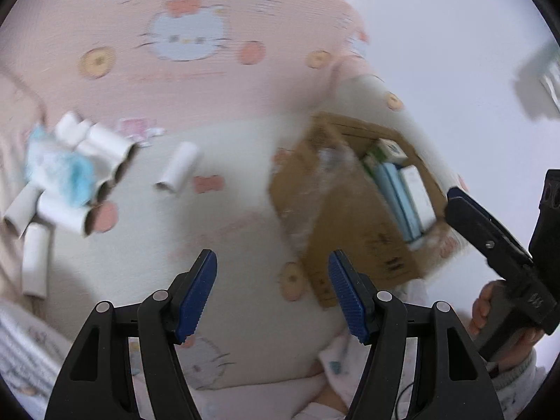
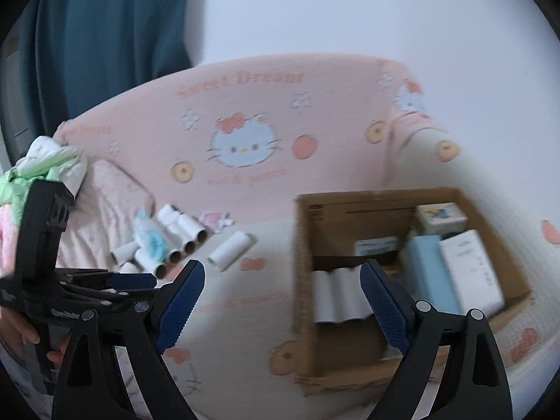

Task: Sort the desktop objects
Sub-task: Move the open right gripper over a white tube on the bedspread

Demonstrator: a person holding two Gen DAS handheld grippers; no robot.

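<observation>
Several white cardboard tubes (image 1: 105, 161) lie in a heap on the cartoon-cat bedding, and one tube (image 1: 178, 171) lies apart to their right. My left gripper (image 1: 273, 294) hangs open above the bedding between the heap and an open cardboard box (image 1: 353, 245), with nothing between its pads. In the right wrist view my right gripper (image 2: 283, 301) stands open over the box's (image 2: 304, 245) near left part, gripping nothing. Three tubes (image 2: 339, 294) lie inside the box beyond it. The heap (image 2: 175, 241) and the lone tube (image 2: 231, 248) lie further left.
A blue and white packet (image 2: 150, 238) rests on the heap. The box also holds a light blue carton (image 2: 430, 273), a white carton (image 2: 472, 269) and a small one (image 2: 441, 215). Crumpled bags (image 2: 45, 161) sit at far left. A hand (image 1: 490, 311) holds the right gripper.
</observation>
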